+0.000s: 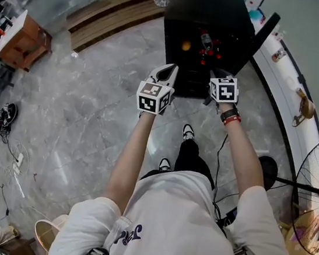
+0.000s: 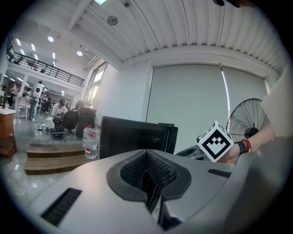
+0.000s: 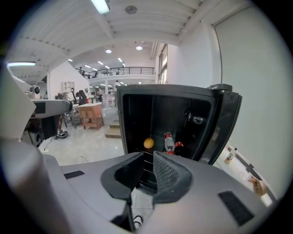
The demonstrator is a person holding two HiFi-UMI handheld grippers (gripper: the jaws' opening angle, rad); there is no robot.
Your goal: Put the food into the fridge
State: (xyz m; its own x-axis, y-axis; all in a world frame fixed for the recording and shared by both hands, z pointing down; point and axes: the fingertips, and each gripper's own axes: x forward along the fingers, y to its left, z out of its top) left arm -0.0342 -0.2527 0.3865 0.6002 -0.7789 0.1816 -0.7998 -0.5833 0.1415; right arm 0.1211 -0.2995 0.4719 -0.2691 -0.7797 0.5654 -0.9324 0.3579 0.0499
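Black fridge (image 1: 184,15) on grey floor, door (image 3: 225,122) swung open. Both grippers held up before it, apart from each other. Left gripper (image 2: 147,172): jaws pressed together, nothing between. Right gripper (image 3: 146,161): jaws slightly parted, empty. On the shelf inside: red-capped bottles (image 3: 169,142), orange fruit (image 3: 148,143) just beside.

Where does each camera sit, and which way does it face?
Head view: on the head, steeply down at the fridge; both arms, left gripper, right gripper show.
Left gripper view: on that gripper, about level past the fridge's side; shut fingers, right hand.
Right gripper view: on that gripper, into the open fridge; parted fingers, left gripper.
Shared: head and right gripper views both show the orange.
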